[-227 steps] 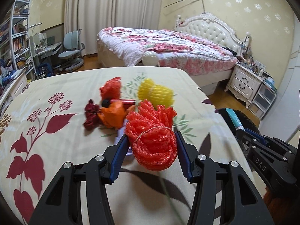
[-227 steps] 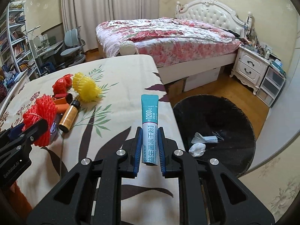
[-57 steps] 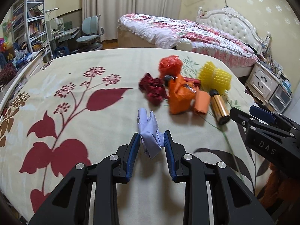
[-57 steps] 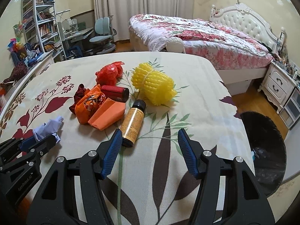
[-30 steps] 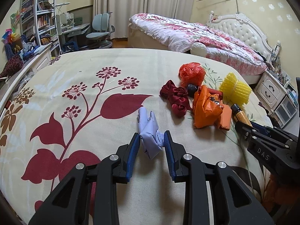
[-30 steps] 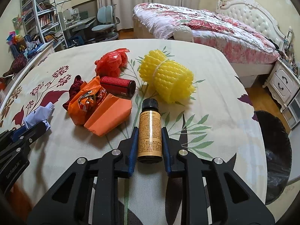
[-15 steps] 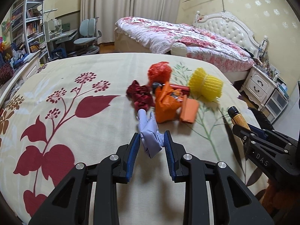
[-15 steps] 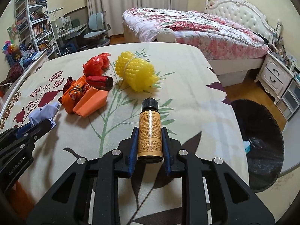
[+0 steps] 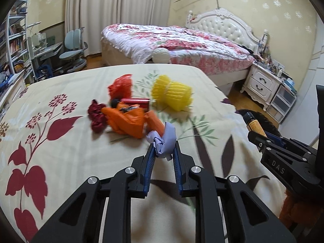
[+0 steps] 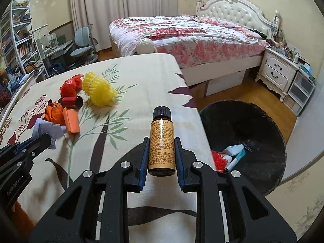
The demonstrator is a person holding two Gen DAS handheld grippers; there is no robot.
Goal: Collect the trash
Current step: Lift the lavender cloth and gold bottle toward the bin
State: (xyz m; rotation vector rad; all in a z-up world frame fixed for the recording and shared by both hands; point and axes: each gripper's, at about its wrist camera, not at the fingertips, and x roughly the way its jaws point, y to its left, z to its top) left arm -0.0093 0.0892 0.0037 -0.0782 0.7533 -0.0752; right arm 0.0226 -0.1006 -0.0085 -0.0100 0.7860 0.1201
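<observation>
My left gripper [image 9: 164, 145] has a crumpled lilac paper wad [image 9: 168, 133] between its blue pads; the jaws are closing and the pads press on it. It hangs above the floral tablecloth [image 9: 60, 151], just right of the trash pile. My right gripper [image 10: 161, 138] is shut on a small brown bottle [image 10: 161, 147] with a black cap, held over the table's right edge. Beyond that edge stands a black bin [image 10: 253, 121] on the floor, holding a red foam net and a tube.
On the table lie a yellow foam net [image 9: 172, 96], a red plastic bag [image 9: 120, 88], a red can [image 9: 134, 102], orange wrappers [image 9: 125, 121] and a dark red wad [image 9: 97, 117]. A bed [image 10: 192, 32] and a nightstand [image 10: 277, 75] stand behind.
Both grippers have moved right across the table with their loads. The lilac wad looks squeezed tighter and more bunched. The bin's inside has come into the right wrist view.
</observation>
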